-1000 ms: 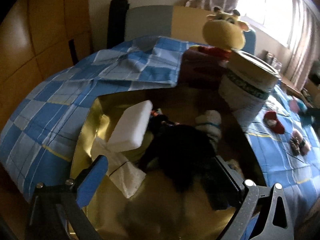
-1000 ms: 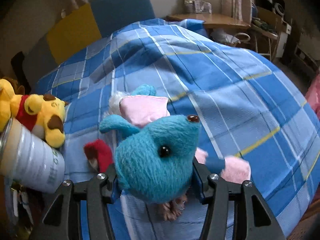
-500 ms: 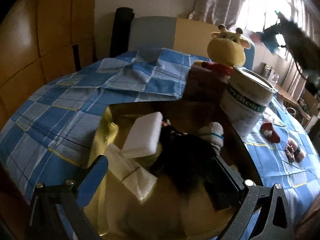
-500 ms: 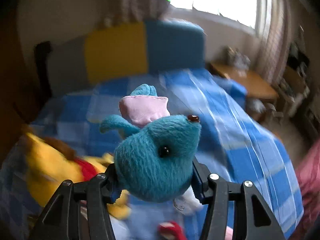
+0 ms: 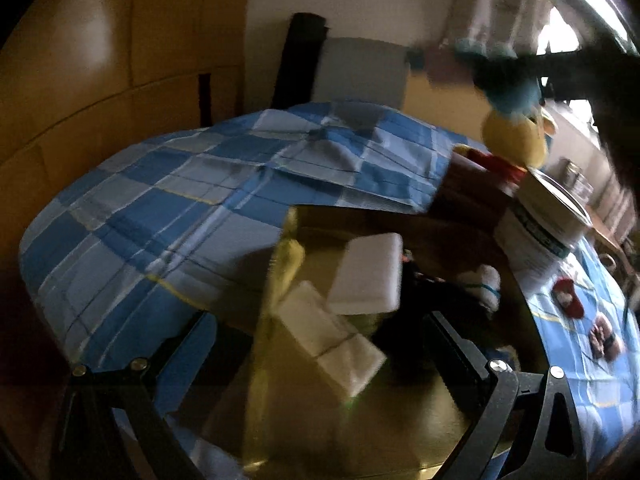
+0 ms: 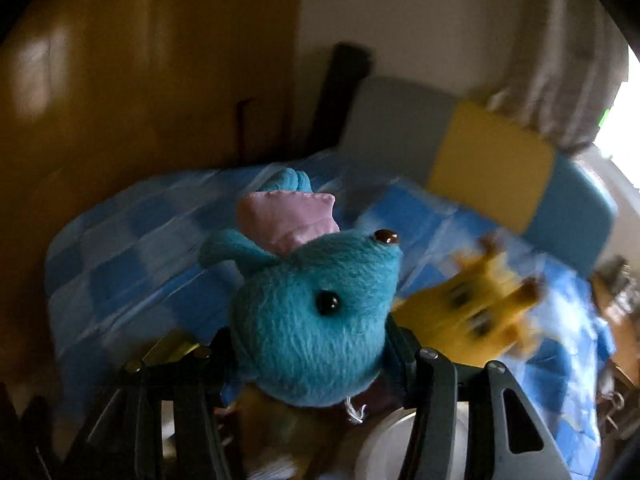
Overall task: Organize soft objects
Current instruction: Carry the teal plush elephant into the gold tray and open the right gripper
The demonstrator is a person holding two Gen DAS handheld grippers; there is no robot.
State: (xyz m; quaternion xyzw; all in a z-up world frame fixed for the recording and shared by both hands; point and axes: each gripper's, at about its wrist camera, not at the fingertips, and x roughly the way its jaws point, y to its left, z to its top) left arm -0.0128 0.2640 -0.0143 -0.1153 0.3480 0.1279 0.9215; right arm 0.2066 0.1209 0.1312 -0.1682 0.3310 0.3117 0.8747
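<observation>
L wrist view: left gripper jaws wide apart, empty; gold box between them, white sponge ahead.

R wrist view: right gripper jaws clamp blue plush. Risk: plush compresses w/ fast swing, slips out before box.

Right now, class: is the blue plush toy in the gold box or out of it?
Out: the right gripper holds the blue plush toy in the air, above the bed.
</observation>
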